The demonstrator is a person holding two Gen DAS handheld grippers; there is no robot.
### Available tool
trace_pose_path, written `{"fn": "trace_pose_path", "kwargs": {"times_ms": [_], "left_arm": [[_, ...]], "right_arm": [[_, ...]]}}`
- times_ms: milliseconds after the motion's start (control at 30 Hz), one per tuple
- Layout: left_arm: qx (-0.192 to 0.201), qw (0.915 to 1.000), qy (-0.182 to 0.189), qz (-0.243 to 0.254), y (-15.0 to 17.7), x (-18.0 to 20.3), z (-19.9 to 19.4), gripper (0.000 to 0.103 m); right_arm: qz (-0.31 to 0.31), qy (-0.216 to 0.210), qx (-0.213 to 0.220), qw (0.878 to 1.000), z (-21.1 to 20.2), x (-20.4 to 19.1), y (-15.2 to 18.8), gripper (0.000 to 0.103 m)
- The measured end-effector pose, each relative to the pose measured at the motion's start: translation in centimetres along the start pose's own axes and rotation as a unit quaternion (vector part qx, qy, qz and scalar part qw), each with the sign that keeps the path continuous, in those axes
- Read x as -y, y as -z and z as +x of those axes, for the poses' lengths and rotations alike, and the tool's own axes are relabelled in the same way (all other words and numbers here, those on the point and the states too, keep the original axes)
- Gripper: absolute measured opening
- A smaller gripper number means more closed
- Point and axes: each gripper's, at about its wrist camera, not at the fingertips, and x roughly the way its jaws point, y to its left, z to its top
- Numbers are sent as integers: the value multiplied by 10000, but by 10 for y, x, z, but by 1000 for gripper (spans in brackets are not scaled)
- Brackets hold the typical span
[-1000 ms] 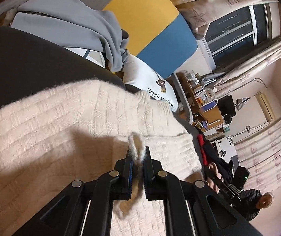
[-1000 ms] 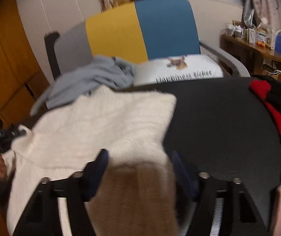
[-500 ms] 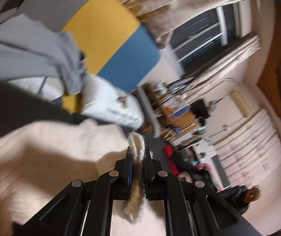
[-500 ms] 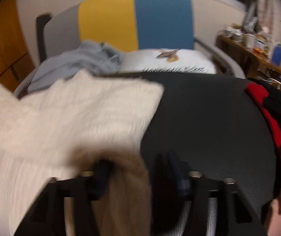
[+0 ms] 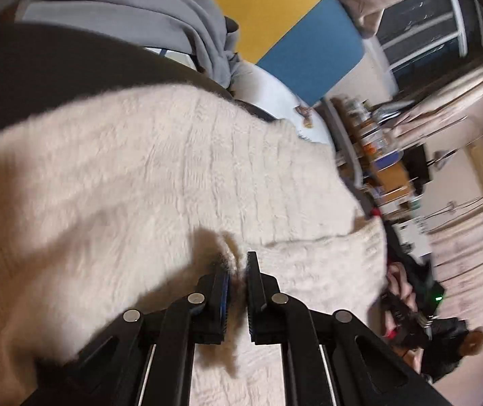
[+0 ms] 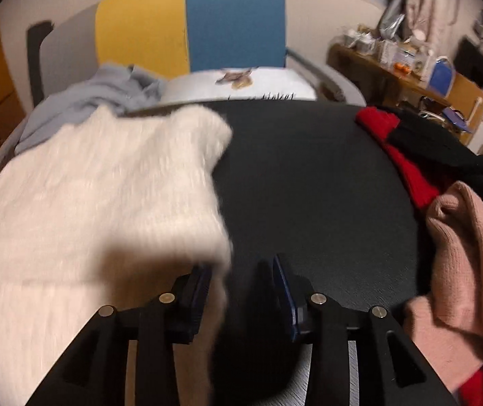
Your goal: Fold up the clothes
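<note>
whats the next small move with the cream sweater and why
Probably lower the left tool a little and lay its pinched fold flat on the cream sweater. It is shut on a small ridge of knit with the rest spread beneath on the dark surface, while the right tool is open, the sweater's edge loose between its fingers, so it holds nothing.

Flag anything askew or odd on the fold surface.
The cream knit sweater lies skewed, its right edge bunched between the open right gripper fingers. Unfolded pink and red-black garments are heaped at right.
</note>
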Motion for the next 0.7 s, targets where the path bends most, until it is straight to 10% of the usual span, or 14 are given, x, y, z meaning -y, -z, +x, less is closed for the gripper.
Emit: {"fn": "trace_pose_path", "kwargs": {"times_ms": [333,500,533,700], "left_arm": [[-145,9990,433,-16,1,2,2,18],[-262,9985,453,160,1,11,10,16],[-246,9985,354,329,1,17,10,9],[114,9928,610,1025,-3,53,-7,6]], "right_arm": [[532,-1603,294,9852,14,12,-99,39],[1206,-1825,-660,9735,83,5,-127,36],[1280,-1869,-788,9708,90,4,-125,16],[1033,-1770,-221,9785,54,6,-113,12]]}}
